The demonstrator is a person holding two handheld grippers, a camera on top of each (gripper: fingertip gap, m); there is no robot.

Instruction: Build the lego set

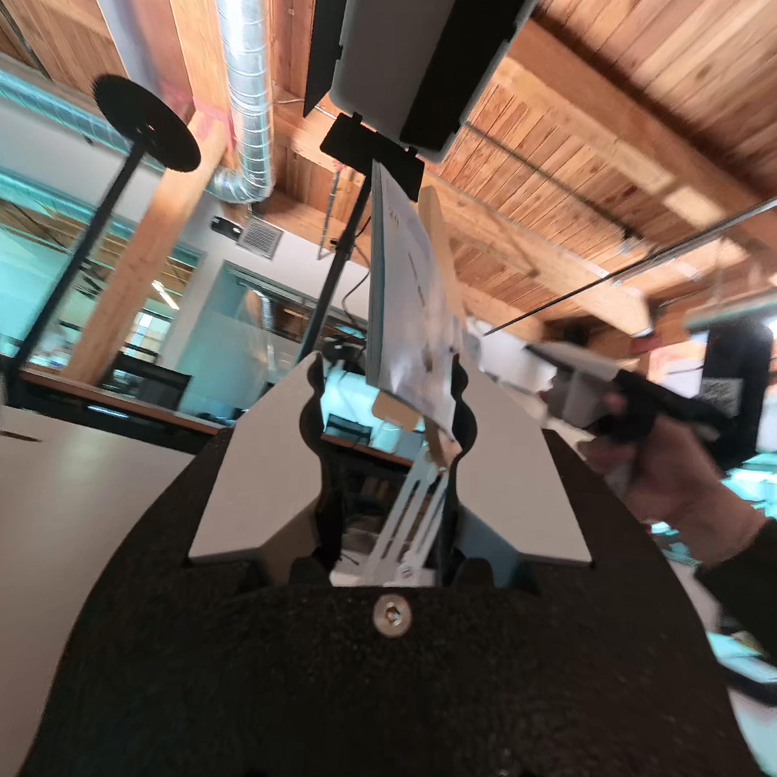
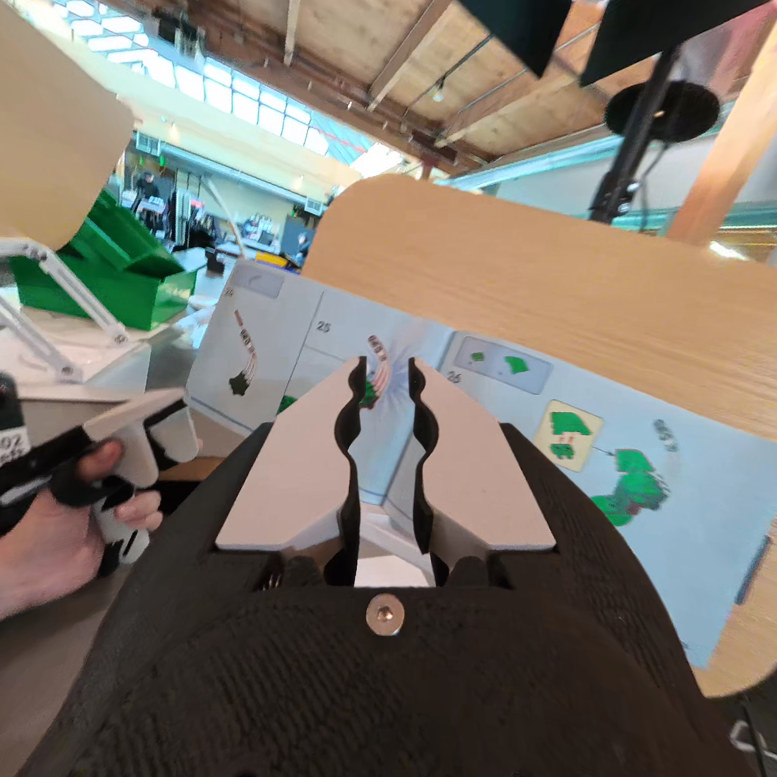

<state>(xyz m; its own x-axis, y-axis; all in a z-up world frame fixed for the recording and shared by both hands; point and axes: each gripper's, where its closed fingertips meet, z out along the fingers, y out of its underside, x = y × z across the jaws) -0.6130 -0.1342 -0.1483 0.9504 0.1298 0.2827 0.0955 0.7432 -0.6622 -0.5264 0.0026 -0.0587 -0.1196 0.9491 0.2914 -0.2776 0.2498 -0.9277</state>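
In the left wrist view our left gripper [image 1: 389, 380] stands released and empty at frame centre, tilted up toward the plank ceiling; the glossy instruction booklet [image 1: 410, 302] shows edge-on just above. In the right wrist view our right gripper [image 2: 384, 363] is parted, holding nothing, before the booklet's matte pages [image 2: 693, 525] on a smooth wooden stand [image 2: 546, 302]. We see no bricks; swinging blind could topple the stand

The open instruction booklet [image 2: 483, 420] bears printed step numbers; a label [image 2: 10, 445] is cut off.
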